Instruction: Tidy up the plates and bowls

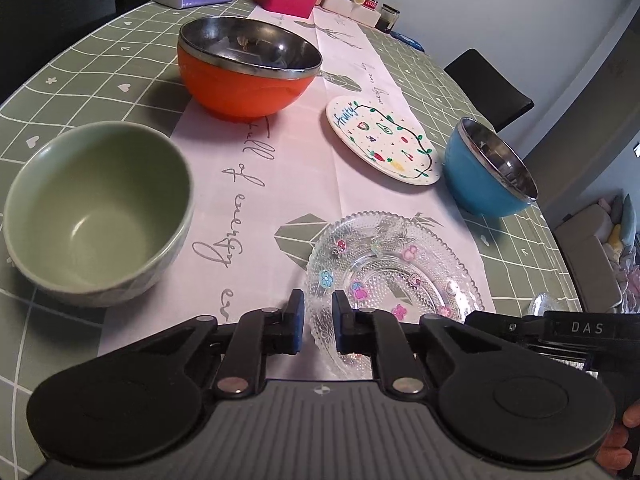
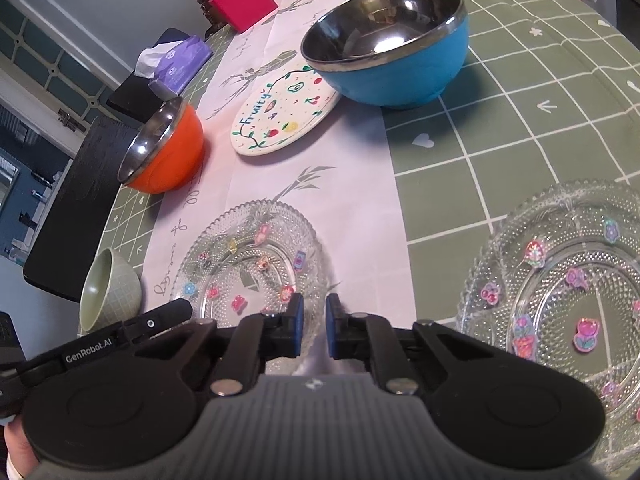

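The left gripper (image 1: 318, 322) is hovering low and level, its blue-padded fingers (image 1: 297, 320) standing narrowly parted, gripping nothing. The right gripper (image 2: 314, 326) is hanging alongside, jaws likewise slightly apart and holding nothing.

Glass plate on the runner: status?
Left gripper at the glass plate near rim, slightly open, holding nothing. Right gripper likewise. Second glass plate apart, unstacked. Path clear.

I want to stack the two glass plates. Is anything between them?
Nothing visible. In the right wrist view, only bare green tablecloth lies between the glass plate on the runner and the second glass plate.
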Action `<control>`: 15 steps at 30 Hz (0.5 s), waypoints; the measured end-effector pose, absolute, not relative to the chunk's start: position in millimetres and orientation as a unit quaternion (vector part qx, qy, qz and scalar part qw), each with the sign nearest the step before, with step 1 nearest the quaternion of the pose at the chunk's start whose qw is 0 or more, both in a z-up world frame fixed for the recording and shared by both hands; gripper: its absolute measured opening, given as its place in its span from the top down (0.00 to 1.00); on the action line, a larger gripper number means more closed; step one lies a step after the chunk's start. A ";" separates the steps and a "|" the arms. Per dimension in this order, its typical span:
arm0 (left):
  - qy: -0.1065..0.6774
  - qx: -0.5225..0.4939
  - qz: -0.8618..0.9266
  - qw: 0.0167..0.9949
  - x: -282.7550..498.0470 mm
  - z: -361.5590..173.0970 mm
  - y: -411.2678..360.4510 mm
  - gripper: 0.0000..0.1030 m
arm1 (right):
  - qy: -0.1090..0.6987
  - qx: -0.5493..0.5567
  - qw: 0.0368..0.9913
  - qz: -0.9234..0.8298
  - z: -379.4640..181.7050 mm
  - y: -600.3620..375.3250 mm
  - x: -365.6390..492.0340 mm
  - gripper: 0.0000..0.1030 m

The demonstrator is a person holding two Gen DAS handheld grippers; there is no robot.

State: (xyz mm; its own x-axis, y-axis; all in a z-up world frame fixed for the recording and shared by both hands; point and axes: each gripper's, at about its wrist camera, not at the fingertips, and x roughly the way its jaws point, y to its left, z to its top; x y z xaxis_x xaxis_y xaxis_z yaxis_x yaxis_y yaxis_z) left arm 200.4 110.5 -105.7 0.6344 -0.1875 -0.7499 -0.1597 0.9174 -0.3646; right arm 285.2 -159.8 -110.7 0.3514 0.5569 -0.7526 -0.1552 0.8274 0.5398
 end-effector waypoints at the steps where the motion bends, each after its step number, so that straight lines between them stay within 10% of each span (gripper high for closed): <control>1: 0.427 -0.203 -0.007 0.881 200.4 -105.7 110.3 0.85 | 0.525 0.198 0.798 0.223 -111.5 -160.8 286.1 0.91; 15: 0.427 -0.200 0.000 0.882 194.6 -99.8 105.3 0.85 | 0.508 0.167 0.815 0.225 -100.9 -158.9 278.3 0.94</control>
